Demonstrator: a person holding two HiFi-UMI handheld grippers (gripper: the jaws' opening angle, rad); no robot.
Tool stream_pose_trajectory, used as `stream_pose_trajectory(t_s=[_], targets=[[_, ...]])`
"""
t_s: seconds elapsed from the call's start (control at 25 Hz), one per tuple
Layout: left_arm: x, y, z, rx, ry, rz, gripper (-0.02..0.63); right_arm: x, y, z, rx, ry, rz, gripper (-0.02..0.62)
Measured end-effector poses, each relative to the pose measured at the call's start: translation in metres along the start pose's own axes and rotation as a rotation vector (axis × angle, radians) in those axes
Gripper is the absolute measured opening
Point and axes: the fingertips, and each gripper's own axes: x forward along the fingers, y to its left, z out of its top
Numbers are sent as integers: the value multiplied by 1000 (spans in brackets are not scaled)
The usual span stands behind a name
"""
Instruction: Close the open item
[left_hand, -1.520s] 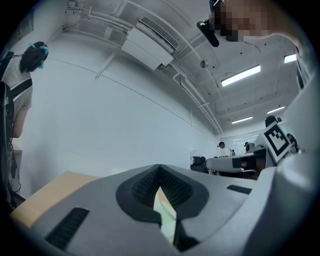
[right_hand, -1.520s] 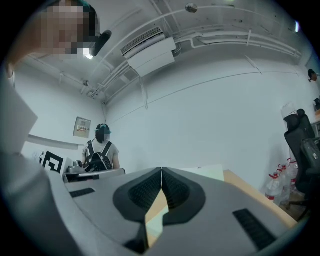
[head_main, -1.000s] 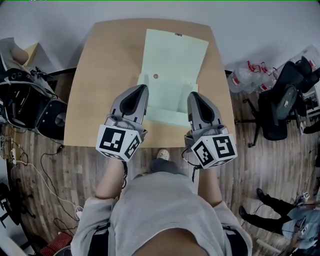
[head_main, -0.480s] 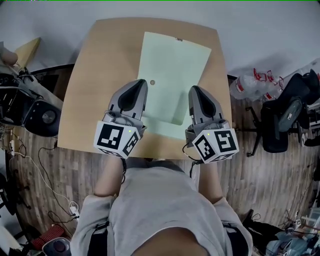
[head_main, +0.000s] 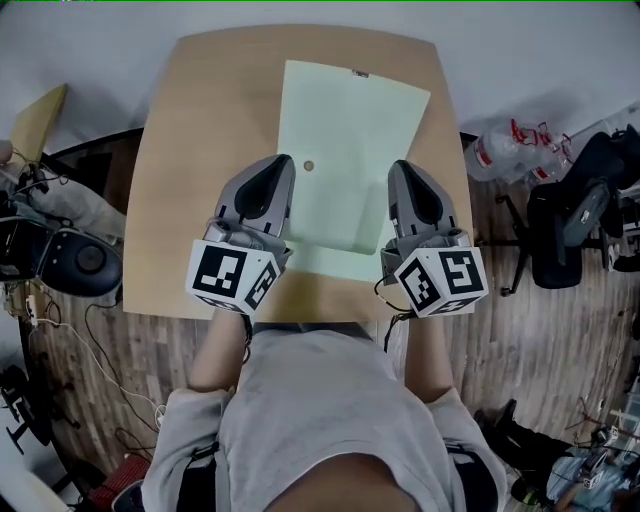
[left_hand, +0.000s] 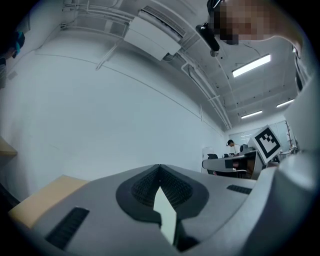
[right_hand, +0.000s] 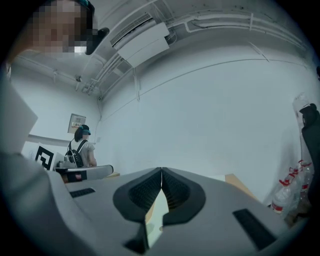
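Observation:
A pale green paper folder (head_main: 345, 140) lies on the light wooden table (head_main: 200, 120), its large top sheet spread wide with a small round fastener near its left side. My left gripper (head_main: 284, 160) is at the sheet's left edge and my right gripper (head_main: 396, 166) at its right edge. In the left gripper view the left gripper (left_hand: 160, 167) is shut on a thin pale sheet (left_hand: 166, 215). The right gripper view shows the right gripper (right_hand: 161, 171) likewise shut, a pale sheet edge (right_hand: 156, 215) pinched between its pads. Both grippers point level.
The table's front edge runs just below the grippers, against the person's body. On the floor at the right are plastic bottles (head_main: 500, 150) and a black office chair (head_main: 570, 230). Dark equipment (head_main: 60, 255) and cables lie at the left.
A second ago the folder stood open with its inner pocket showing between the grippers. The green sheet now covers that pocket. Both grippers kept their grip and stayed at its two sides.

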Motion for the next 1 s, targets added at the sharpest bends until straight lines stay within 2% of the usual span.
stream_pose_trajectory(t_s=[0.24, 0.56, 1.0], targets=[[16, 21, 2, -10, 13, -65, 12, 27, -5, 6, -6, 32, -35, 9], [30, 43, -16, -45, 42, -132, 12, 67, -22, 6, -22, 101, -60, 9], [43, 67, -41, -93, 90, -147, 12, 141, -76, -3, -62, 241, -94, 9]])
